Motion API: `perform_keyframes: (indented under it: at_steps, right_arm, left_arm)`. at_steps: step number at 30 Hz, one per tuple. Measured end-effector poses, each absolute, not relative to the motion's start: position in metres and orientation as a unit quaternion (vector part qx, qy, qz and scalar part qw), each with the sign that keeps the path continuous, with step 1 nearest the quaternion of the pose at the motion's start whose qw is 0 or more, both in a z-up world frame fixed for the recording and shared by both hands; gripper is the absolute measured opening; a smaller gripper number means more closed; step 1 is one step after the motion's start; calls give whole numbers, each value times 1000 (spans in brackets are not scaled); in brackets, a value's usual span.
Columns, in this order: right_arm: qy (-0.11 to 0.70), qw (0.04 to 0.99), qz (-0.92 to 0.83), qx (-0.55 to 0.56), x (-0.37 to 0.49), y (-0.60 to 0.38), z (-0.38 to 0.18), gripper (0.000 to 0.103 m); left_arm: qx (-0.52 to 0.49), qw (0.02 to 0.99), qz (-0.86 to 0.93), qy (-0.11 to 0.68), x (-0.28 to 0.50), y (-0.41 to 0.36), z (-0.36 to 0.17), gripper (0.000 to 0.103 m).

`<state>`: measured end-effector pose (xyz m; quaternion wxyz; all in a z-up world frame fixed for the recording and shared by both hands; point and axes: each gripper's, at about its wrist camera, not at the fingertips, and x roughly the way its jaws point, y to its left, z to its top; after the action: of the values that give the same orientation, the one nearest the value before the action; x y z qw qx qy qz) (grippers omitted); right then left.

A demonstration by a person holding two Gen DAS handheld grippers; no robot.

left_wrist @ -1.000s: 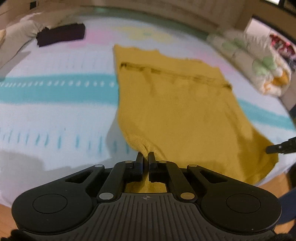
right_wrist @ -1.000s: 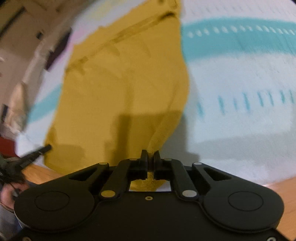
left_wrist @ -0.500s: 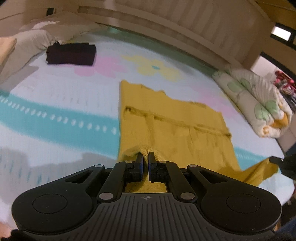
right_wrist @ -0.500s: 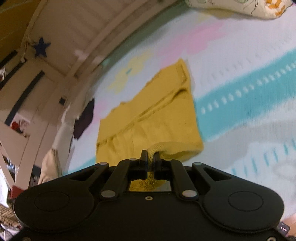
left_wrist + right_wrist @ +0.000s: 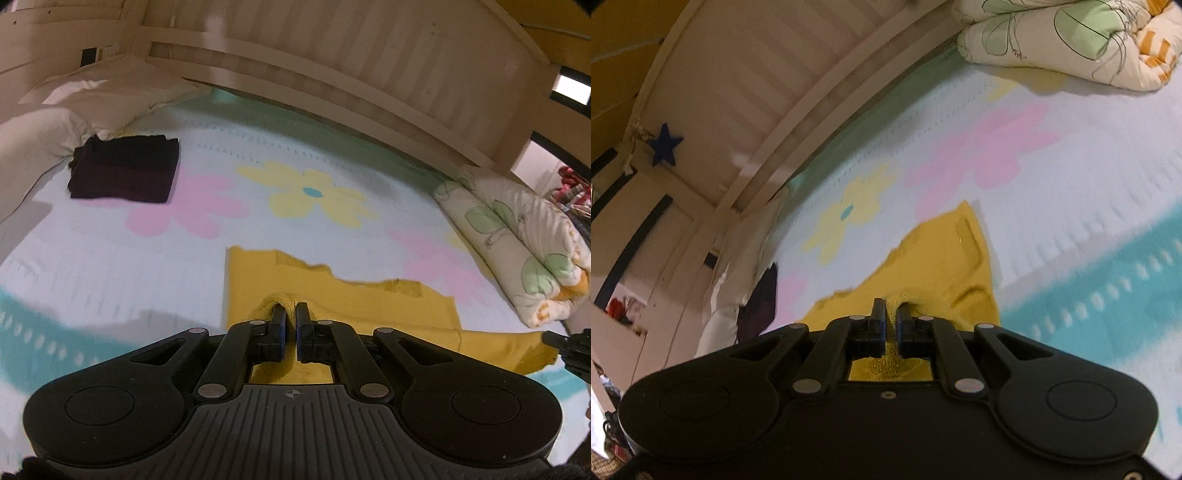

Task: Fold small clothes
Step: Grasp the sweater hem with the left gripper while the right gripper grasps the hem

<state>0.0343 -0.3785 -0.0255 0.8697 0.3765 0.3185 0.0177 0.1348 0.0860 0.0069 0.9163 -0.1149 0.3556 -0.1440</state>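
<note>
A yellow knit garment (image 5: 332, 295) lies on a flowered bed sheet (image 5: 110, 277). Its near part is folded over its far part. My left gripper (image 5: 290, 314) is shut on the garment's near left corner, low over the cloth. My right gripper (image 5: 892, 314) is shut on the near right corner of the same garment (image 5: 942, 258). The right gripper's tip shows at the right edge of the left wrist view (image 5: 565, 339), holding the cloth there. The cloth under both grippers is hidden by their bodies.
A folded dark garment (image 5: 125, 173) lies at the far left of the bed by a white pillow (image 5: 55, 122). A rolled floral quilt (image 5: 517, 251) lies along the right side. A slatted wooden headboard (image 5: 332, 74) closes the far edge.
Both grippers have carried the garment's near edge forward over its far part. The cloth, spread long a second ago, now lies doubled and short.
</note>
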Motion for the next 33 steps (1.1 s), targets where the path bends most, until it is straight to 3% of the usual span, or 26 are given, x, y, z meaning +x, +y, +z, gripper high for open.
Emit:
perform_keyframes:
  at_steps: [9, 28, 31, 32, 33]
  right_arm:
    - [329, 865, -5, 378, 89, -391, -44, 13]
    - [389, 844, -51, 366, 171, -391, -109, 15]
    - [391, 844, -55, 364, 171, -391, -119, 22]
    - [387, 845, -55, 366, 170, -392, -121, 25]
    - [385, 845, -58, 367, 170, -392, -121, 50]
  left_arm:
    - [-119, 912, -127, 371, 185, 77, -6, 4]
    - [-122, 878, -96, 453, 266, 72, -93, 6]
    - [-121, 873, -100, 461, 273, 74, -95, 10]
    - [-126, 873, -100, 460, 273, 76, -94, 18]
    - [-132, 873, -100, 458, 274, 77, -93, 26]
